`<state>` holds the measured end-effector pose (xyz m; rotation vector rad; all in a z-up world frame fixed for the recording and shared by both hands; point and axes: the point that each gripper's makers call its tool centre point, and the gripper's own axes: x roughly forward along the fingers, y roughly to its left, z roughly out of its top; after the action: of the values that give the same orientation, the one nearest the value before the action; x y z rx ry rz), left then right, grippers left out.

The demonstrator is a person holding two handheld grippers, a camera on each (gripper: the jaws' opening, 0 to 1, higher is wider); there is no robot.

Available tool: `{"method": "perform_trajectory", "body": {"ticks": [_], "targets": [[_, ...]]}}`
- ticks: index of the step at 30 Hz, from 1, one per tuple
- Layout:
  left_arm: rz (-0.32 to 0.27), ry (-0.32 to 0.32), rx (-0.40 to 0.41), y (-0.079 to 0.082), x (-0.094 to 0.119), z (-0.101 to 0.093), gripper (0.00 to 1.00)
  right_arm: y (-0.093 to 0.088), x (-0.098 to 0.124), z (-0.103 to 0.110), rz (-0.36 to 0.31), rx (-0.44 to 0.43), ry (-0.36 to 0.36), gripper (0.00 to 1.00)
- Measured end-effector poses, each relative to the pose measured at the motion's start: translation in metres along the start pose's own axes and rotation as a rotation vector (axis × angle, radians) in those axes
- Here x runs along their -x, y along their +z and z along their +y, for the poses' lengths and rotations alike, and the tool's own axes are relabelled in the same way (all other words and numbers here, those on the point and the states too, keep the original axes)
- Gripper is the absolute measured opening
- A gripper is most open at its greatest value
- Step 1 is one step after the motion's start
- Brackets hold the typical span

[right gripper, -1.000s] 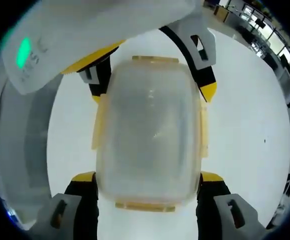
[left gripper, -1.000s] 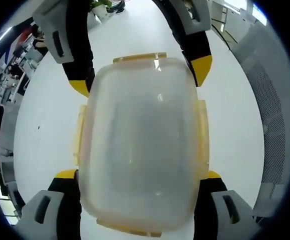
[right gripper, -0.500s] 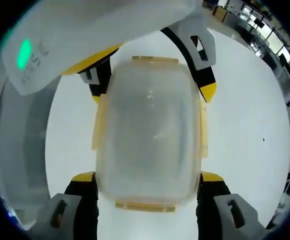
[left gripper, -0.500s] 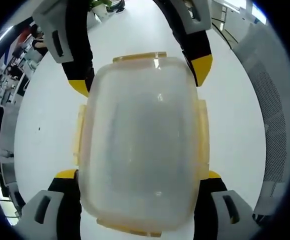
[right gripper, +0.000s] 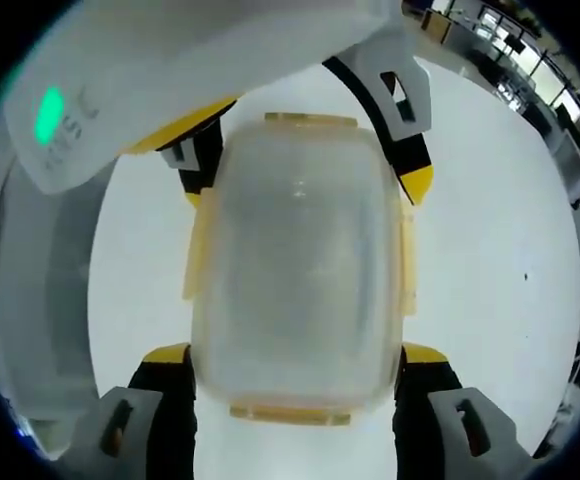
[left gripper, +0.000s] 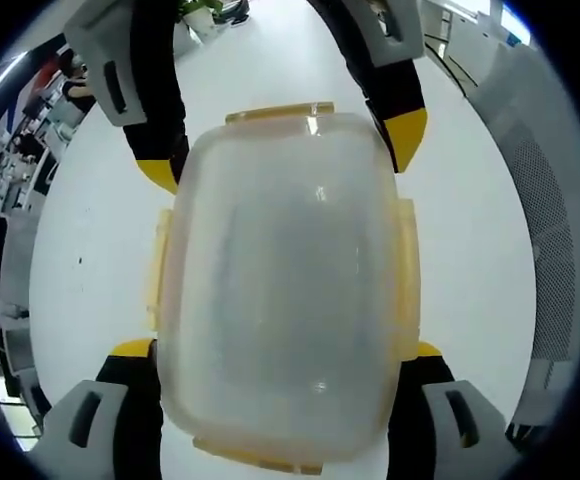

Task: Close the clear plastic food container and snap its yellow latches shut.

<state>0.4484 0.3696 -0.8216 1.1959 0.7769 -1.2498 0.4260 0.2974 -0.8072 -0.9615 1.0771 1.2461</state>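
On the white table (left gripper: 90, 250) the container (left gripper: 288, 290) lies between both claws, its lid on and yellow latches (left gripper: 406, 270) along its edges. The left claw (left gripper: 282, 350) stands wide with a yellow-tipped jaw at each near corner. The right claw (right gripper: 295, 352) stands wide likewise at the opposite end.

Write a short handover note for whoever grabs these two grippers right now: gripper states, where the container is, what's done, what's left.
Left gripper: jaws apart, straddling one end of the container.
Right gripper: jaws apart, straddling the opposite end.
The container sits on the white table between both grippers.
Done: lid looks seated on the container.
Left: I cannot tell whether the yellow latches are snapped; check each and press them shut.
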Motion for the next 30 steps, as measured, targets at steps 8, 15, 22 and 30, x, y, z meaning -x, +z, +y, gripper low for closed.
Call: {"method": "perform_trajectory", "body": {"ticks": [8, 15, 22, 30], "targets": [[-0.004, 0.0, 0.0, 0.0, -0.001, 0.001, 0.95, 0.0, -0.002, -0.001, -0.001, -0.008, 0.004, 0.83], [0.006, 0.004, -0.01, -0.001, -0.001, 0.001, 0.95, 0.0, -0.003, 0.0, -0.013, -0.018, -0.013, 0.84], [0.047, 0.023, -0.123, -0.009, -0.002, -0.002, 0.97, -0.003, -0.009, 0.002, 0.005, 0.014, -0.046, 0.89], [-0.018, 0.023, -0.083, 0.005, 0.006, 0.002, 0.96, 0.006, 0.003, -0.004, -0.053, -0.036, -0.062, 0.9]]}}
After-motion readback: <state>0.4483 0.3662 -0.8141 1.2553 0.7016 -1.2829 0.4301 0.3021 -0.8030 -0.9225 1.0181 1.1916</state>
